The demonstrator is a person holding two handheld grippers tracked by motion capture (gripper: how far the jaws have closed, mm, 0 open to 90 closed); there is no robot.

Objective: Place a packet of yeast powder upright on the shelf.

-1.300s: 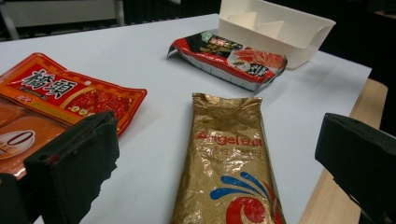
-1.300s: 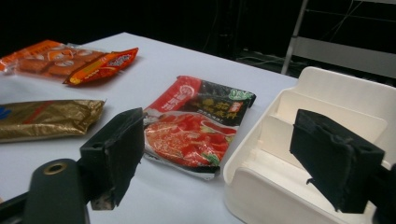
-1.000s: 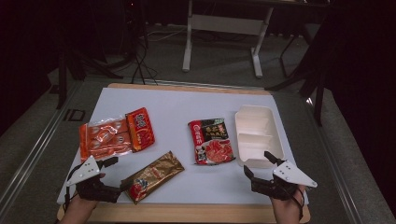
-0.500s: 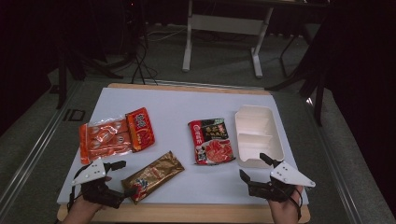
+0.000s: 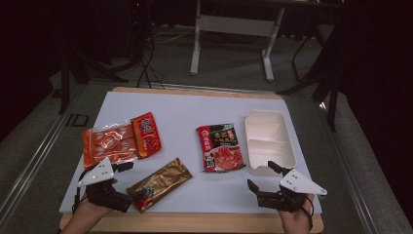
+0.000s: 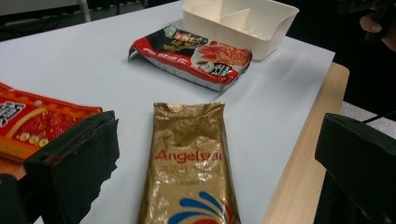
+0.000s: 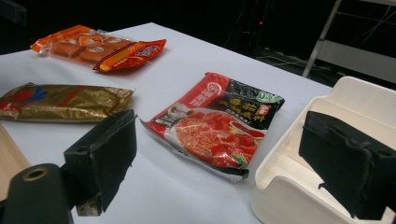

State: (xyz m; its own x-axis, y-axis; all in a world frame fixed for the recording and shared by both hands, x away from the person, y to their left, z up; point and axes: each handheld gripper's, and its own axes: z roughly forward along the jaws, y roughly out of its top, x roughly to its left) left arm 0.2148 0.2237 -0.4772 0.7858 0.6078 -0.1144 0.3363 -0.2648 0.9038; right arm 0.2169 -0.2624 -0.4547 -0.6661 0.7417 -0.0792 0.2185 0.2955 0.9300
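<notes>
Gold packet [image 5: 159, 183] lies flat on the white table [image 5: 195, 112] near its front edge, slanted, with its printed end toward the person. The left gripper [image 5: 129, 180] sits at that end, jaws spread wide, one on each side of the packet's lower corner; none of the views shows a jaw pressing on the foil. In the left gripper view the gold packet [image 6: 190, 163] runs up the middle between the two black jaws, red lettering across it and a blue swirl at the bottom, and it rests on the table with nothing on top of it.

Just behind the left gripper lies an orange snack pack [image 5: 122, 140], flat, well apart from the gold packet. At the middle of the table is a red sauce pouch [image 5: 220, 147], and touching or just beside its right edge stands a white tray [image 5: 269, 141] with two compartments.

The right gripper [image 5: 260, 176] hovers at the front right of the table, just in front of the tray's near wall, jaws spread and holding nothing. In the right gripper view one jaw is over the near end of the white tray [image 7: 299, 186] and the other over bare table, with the red sauce pouch [image 7: 215, 125] between them farther off
</notes>
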